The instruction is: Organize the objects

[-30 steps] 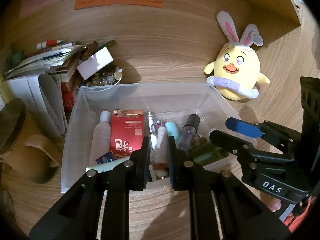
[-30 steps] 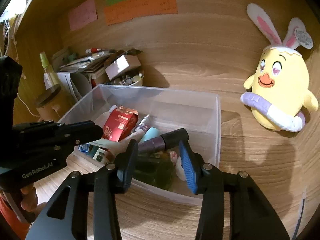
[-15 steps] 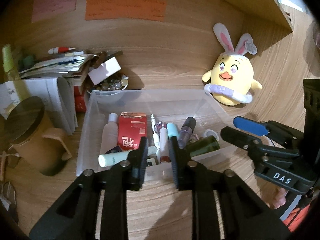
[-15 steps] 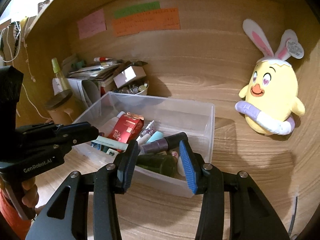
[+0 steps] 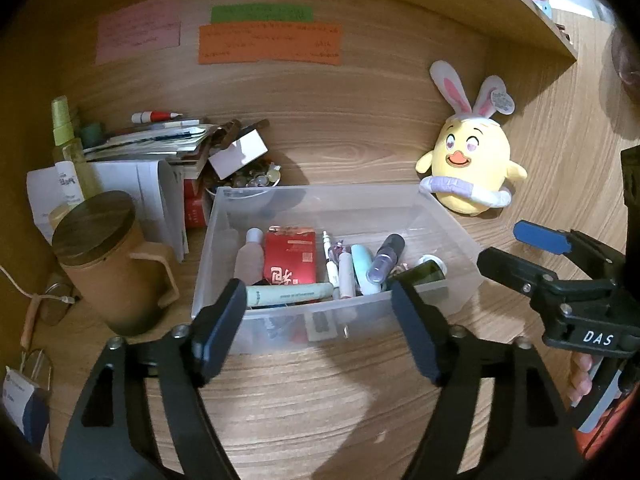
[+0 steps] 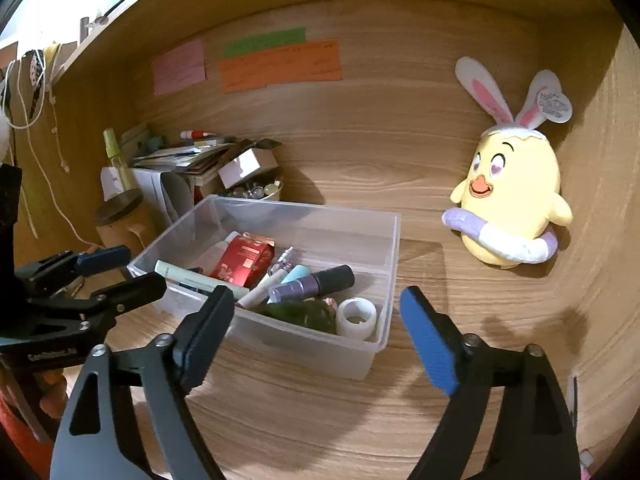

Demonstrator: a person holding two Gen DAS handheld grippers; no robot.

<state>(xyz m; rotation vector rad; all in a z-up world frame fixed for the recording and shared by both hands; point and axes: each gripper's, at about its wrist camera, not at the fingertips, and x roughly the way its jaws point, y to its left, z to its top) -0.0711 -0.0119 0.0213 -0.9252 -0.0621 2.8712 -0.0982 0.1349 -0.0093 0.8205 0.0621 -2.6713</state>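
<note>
Both hands have drawn back from the clear plastic storage bin (image 5: 448,236), left gripper (image 5: 320,320) and right gripper (image 6: 316,328) opening, empty.

This looks like a desk at home. The wooden desk (image 5: 320,420) has coloured paper notes (image 5: 270,44) stuck on the back wall, a yellow chick toy (image 5: 470,168) with bunny ears, a messy pile of papers (image 5: 148,140), a brown mug (image 5: 116,268) with a lid, and a clear box (image 5: 452,240) full of small bottles and tubes
</note>
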